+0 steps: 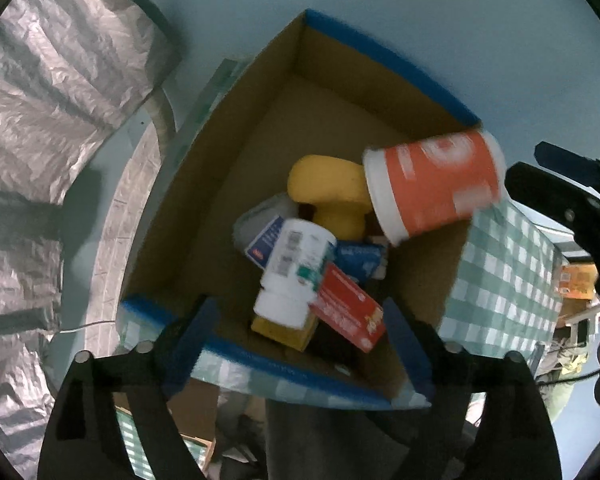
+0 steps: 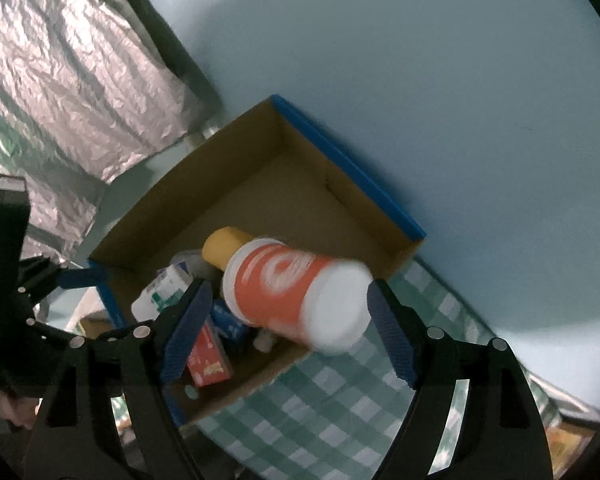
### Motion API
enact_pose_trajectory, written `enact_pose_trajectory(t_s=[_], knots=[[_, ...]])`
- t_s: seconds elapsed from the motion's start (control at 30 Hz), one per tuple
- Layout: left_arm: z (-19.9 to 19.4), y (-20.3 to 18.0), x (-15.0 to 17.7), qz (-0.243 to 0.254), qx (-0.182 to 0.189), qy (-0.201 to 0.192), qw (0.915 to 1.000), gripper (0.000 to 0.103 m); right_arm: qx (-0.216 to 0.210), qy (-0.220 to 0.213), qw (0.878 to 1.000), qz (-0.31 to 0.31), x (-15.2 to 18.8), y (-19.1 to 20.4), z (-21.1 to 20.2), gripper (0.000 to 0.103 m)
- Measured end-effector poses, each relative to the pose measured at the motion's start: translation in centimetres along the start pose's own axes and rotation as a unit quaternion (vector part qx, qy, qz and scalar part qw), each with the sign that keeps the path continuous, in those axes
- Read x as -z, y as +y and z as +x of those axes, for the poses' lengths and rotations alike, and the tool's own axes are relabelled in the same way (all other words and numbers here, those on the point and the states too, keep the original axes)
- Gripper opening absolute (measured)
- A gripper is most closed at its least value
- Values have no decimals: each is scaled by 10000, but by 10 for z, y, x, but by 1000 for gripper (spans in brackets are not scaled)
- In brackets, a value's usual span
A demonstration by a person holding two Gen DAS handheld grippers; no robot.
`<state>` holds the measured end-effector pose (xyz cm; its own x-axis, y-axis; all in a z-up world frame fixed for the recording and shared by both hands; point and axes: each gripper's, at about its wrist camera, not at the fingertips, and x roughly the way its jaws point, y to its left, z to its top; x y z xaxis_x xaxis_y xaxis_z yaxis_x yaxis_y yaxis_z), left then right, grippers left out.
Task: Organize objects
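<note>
Box: open brown cardboard box with blue-taped rim (image 1: pixel 388 54), on the pale blue table (image 1: pixel 420 8).
Contents: white plastic bottle (image 1: pixel 296 268), red carton (image 1: pixel 348 312), yellow foam piece (image 1: pixel 332 192), piled at one end.
Cup: orange-and-white paper cup (image 2: pixel 296 300), tilted over the box's rim, blurred.
Left tongs (image 1: pixel 300 336): spread wide, holding nothing.
Right tongs (image 2: pixel 288 332): apart, either side of the cup; contact unclear.

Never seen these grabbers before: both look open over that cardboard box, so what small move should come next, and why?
Probably lift both away. The orange cup tips over the cardboard box, touched by neither right gripper nor left gripper.
</note>
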<state>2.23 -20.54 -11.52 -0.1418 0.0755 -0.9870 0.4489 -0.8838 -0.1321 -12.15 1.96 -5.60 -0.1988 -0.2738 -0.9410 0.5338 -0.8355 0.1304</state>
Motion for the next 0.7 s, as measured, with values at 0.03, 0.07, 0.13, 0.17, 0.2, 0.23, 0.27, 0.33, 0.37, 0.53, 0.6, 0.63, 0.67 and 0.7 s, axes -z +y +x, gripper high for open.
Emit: enact_pose_trajectory(t_s=[0.03,0.07,0.13,0.17,0.2,0.23,0.27,0.33,0.37,0.53,0.6,0.63,0.67,0.7], knots=[[-3,-1,3,31,3,-9,10000,90,-11,8,10000,19,3,-1,-3,80],[-7,-3,6,67,13,-6,10000,90,0,30,10000,29,5,-1,-5,80],[-11,-4,10,111,47,25,9999,90,40,105,9999,37,11,-2,-8,80],[-14,-5,13,121,68,46,9999,91,65,143,9999,43,13,-2,-10,80],[-16,-6,16,122,84,57,9999,91,87,158,9998,48,15,-3,-13,80],[-19,-7,19,125,114,61,9998,91,97,166,9998,45,18,-3,-15,80],[-23,-9,22,108,127,50,9998,91,109,179,9998,43,20,-3,-17,80],[-29,-8,26,36,143,25,9999,91,119,151,9998,41,24,-2,-23,80],[-32,-7,27,-5,157,11,9999,91,104,135,9998,43,27,-2,-26,80],[-50,-7,36,-204,190,-53,9996,93,72,96,9999,54,40,-4,-40,80],[-58,-10,39,-178,202,-104,9996,93,45,80,9999,121,45,-5,-44,80],[-61,-12,41,-172,199,-115,9996,94,24,67,9999,153,47,-5,-46,80],[-64,-14,42,-161,190,-103,9996,96,-2,57,9998,175,49,-5,-48,80],[-65,-14,43,-157,188,-92,9997,98,-32,52,9998,188,51,-5,-50,80]])
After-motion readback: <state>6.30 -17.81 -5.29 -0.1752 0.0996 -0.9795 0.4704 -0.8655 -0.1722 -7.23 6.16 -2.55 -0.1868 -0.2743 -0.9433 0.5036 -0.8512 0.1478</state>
